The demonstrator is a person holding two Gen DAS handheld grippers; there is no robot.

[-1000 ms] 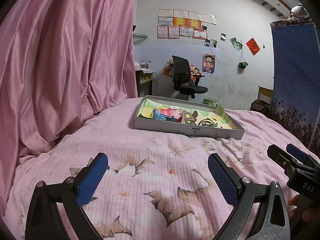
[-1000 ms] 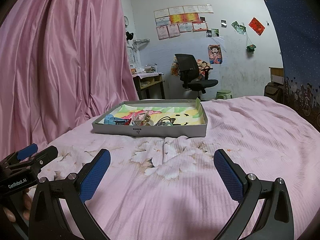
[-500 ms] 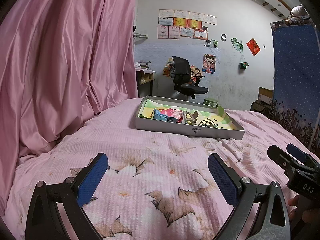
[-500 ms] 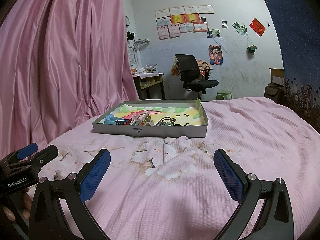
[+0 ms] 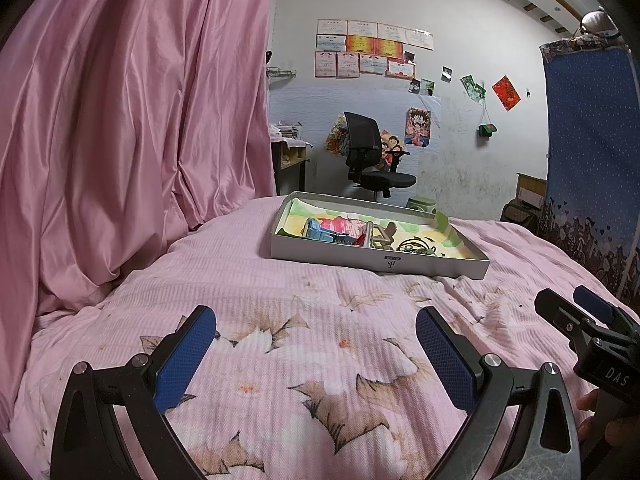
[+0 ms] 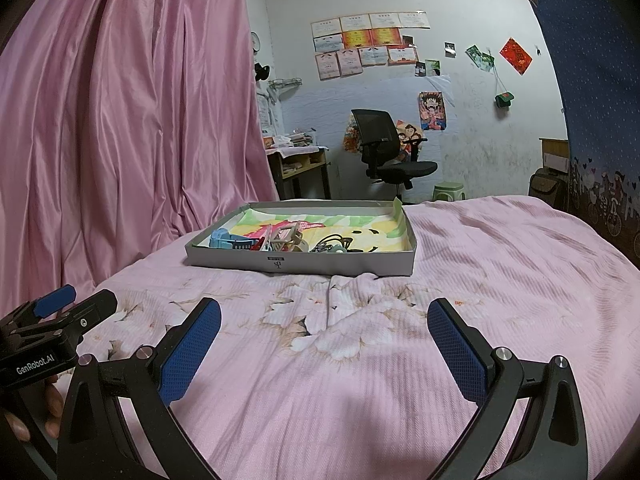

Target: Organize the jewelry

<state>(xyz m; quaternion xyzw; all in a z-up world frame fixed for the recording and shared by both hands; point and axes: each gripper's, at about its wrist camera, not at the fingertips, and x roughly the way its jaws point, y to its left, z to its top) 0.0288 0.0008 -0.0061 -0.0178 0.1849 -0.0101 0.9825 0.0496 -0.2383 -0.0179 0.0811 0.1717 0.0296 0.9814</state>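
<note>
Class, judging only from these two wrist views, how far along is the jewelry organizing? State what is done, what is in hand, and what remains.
Done: nothing visible; the accessories sit jumbled in the shallow grey tray on the pink bedspread. In hand: nothing; the left gripper and right gripper are both open and empty, short of the tray. Left: reaching the tray and sorting the blue piece, beige clip and dark tangle.

A tray (image 6: 280, 266) sat on the bed (image 6: 480, 300), jewelry (image 6: 288, 240) inside it; a curtain (image 6: 120, 140) hung left, a chair (image 6: 384, 156) behind.
</note>
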